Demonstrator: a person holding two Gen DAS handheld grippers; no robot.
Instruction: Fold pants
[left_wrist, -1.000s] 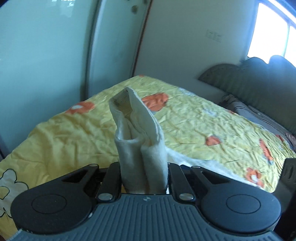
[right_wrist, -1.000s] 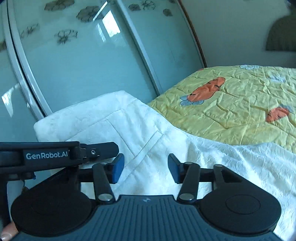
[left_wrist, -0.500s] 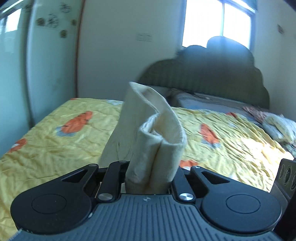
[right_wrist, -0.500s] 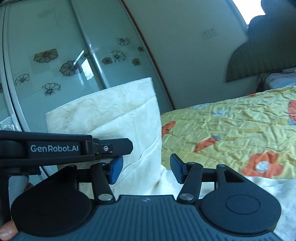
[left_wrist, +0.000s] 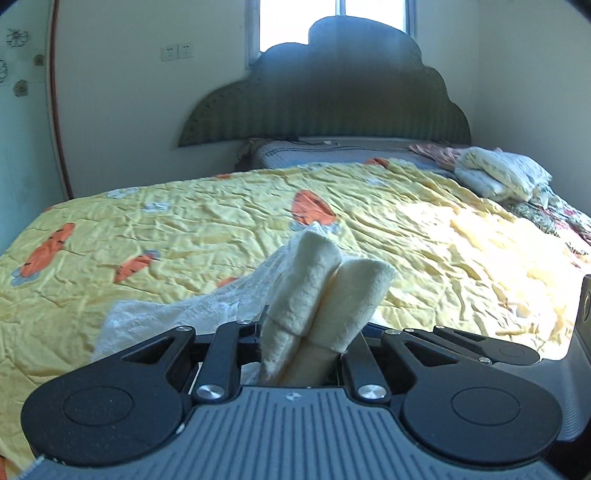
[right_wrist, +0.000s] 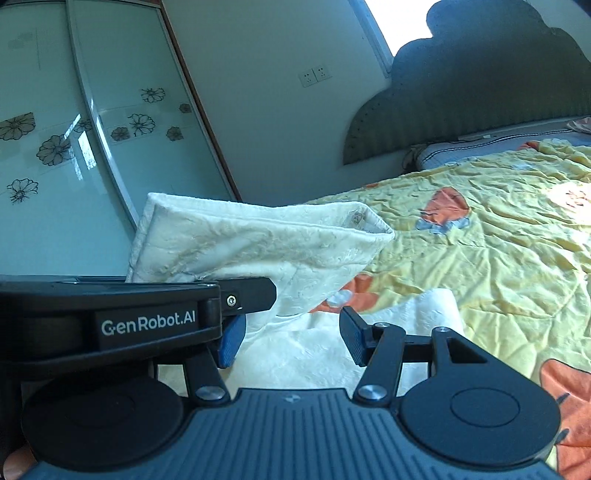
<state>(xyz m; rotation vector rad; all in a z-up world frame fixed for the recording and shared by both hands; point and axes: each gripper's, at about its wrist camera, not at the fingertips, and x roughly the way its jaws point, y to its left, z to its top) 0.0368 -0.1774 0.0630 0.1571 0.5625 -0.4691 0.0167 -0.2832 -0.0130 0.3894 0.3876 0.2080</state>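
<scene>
Left gripper (left_wrist: 301, 347) clamped tight on a bunched fold of the cream pants (left_wrist: 325, 291), lifted above the yellow quilt (left_wrist: 184, 229), right gripper (right_wrist: 290, 341) with jaws apart, empty, pants' free end trailing on the quilt beneath it

The right gripper (right_wrist: 291, 339) stands with its jaws apart over cream pants (right_wrist: 258, 247). The left gripper (right_wrist: 236, 295) holds a fold of them lifted above the yellow quilt (right_wrist: 498, 240). Behind stand flowered glass doors (right_wrist: 74, 129) and a dark headboard (right_wrist: 480, 92).
</scene>
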